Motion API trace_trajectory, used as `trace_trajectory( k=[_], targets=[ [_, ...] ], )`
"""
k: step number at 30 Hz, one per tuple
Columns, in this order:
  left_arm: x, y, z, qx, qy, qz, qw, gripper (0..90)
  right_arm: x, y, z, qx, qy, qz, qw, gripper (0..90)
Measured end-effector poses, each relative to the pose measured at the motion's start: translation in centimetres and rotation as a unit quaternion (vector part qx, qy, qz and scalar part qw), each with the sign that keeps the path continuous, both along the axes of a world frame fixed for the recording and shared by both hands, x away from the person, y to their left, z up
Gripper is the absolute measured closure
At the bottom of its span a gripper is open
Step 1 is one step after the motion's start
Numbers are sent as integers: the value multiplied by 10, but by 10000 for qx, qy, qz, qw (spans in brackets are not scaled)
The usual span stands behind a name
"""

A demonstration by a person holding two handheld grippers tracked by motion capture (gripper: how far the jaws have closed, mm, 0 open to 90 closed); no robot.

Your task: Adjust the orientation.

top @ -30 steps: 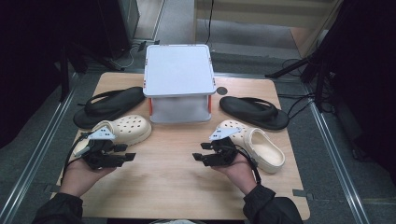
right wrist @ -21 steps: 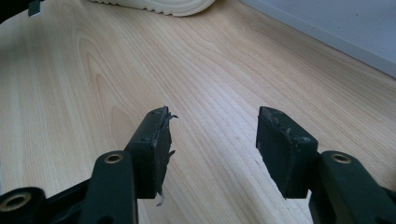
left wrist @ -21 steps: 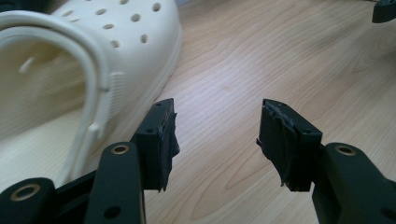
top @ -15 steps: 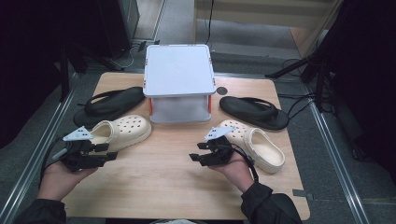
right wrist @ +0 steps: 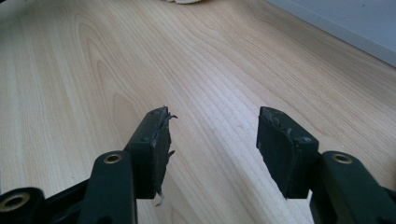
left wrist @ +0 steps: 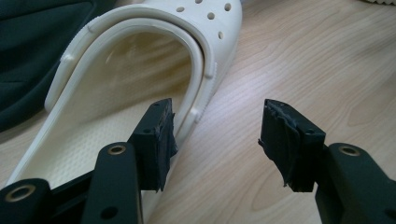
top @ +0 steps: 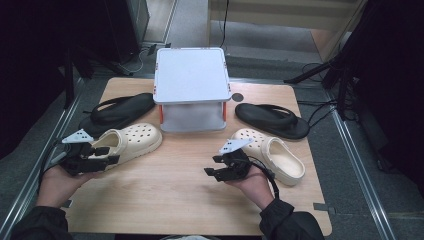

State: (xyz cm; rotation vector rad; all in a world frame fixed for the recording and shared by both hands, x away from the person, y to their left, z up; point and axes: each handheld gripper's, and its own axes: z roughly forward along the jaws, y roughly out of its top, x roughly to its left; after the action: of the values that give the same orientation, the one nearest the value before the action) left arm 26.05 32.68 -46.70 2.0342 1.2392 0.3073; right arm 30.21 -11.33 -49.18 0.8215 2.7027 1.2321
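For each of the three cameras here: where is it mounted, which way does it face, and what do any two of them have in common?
High view: above the person's side, looking forward and down on the table, storage box, four shoes; both hands and sleeves enter from below.
Left gripper view: on the left tongs, looking along its open jaws at the left cream clog.
Right gripper view: on the right tongs, open jaws over bare wood.
Shared: high and left gripper views both show the left cream clog.
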Motion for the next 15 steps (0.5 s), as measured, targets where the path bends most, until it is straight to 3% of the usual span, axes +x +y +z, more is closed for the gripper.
trace_trajectory(
  k=[2, 4, 8, 15],
  targets=[
    [6, -2, -3, 32, 44, -41, 10000, 445, -2, -2, 0, 56, -24, -17, 10000, 450],
    [13, -4, -5, 60, 82, -105, 9999, 454, -7, -4, -1, 198, 140, -60, 9997, 449],
    [28, -8, -7, 24, 161, -262, 9995, 464, -17, -4, -2, 140, 22, -5, 9999, 447],
    [44, -11, -9, 21, 410, -319, 9986, 505, -27, -11, -4, 83, 29, -117, 9999, 446]
  ],
)
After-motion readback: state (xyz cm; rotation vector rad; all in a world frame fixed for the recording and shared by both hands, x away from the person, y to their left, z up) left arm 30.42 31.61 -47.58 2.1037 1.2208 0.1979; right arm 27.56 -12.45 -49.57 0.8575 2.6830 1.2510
